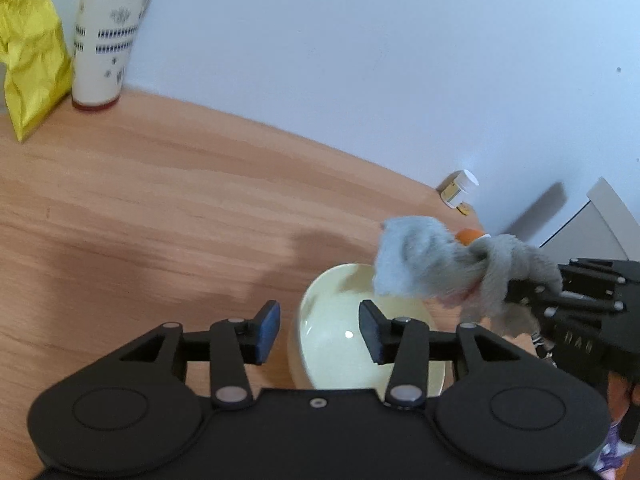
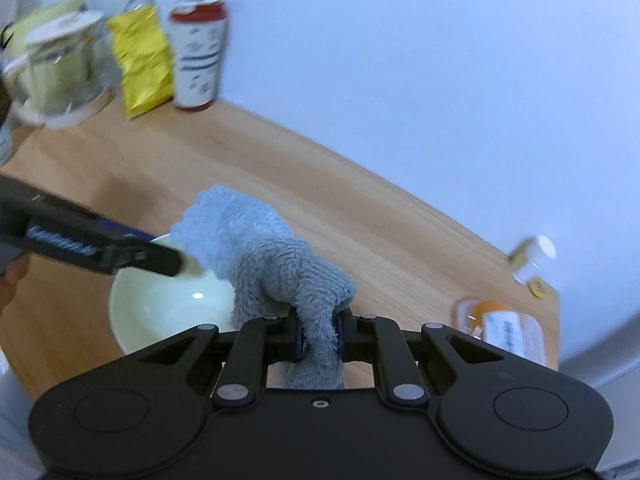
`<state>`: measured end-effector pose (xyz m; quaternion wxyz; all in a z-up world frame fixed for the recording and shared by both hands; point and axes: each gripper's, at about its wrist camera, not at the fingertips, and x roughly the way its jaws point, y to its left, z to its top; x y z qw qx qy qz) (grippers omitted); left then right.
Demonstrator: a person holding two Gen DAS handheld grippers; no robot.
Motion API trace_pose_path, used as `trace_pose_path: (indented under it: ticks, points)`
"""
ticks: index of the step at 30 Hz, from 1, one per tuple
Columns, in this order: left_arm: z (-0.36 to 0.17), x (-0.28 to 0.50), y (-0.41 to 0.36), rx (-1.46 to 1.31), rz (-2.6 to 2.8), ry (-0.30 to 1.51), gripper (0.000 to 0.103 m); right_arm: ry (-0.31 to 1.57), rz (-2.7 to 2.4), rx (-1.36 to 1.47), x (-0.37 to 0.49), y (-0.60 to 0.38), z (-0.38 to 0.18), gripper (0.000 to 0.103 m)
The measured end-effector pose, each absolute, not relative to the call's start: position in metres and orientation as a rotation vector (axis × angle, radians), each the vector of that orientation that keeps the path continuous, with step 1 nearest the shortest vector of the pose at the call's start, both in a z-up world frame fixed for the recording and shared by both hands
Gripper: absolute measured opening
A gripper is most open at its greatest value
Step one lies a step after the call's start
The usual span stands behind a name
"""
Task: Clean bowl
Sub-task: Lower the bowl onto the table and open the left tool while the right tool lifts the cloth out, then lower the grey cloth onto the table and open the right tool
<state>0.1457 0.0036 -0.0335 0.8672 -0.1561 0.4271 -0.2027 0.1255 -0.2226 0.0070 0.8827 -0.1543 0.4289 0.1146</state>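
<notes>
A pale cream bowl (image 1: 340,332) sits on the wooden table; it also shows in the right wrist view (image 2: 160,304). My left gripper (image 1: 319,330) is open, its jaws straddling the bowl's near-left rim without closing on it. My right gripper (image 2: 319,334) is shut on a fluffy grey cloth (image 2: 272,256), which hangs over the bowl's right edge. In the left wrist view the cloth (image 1: 432,264) hovers above the bowl's far right rim, held by the right gripper (image 1: 520,296).
The wooden table (image 1: 160,200) meets a white wall. A yellow bag (image 1: 32,48) and a red-topped white canister (image 1: 106,36) stand at back left. A small white-capped bottle (image 1: 460,188) and an orange pill bottle (image 2: 500,324) lie at right. A glass jar (image 2: 60,68) stands far left.
</notes>
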Motion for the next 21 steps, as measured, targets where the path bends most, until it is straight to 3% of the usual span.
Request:
trace_pose_path:
  ticks: [11, 21]
  points:
    - [-0.020, 0.123, -0.004, -0.252, -0.399, 0.840, 0.057, 1.032, 0.103, -0.164, 0.117, -0.289, -0.040, 0.017]
    - [-0.021, 0.105, -0.010, -0.224, -0.363, 0.840, 0.077, 1.034, 0.052, -0.014, 0.107, -0.306, -0.088, 0.020]
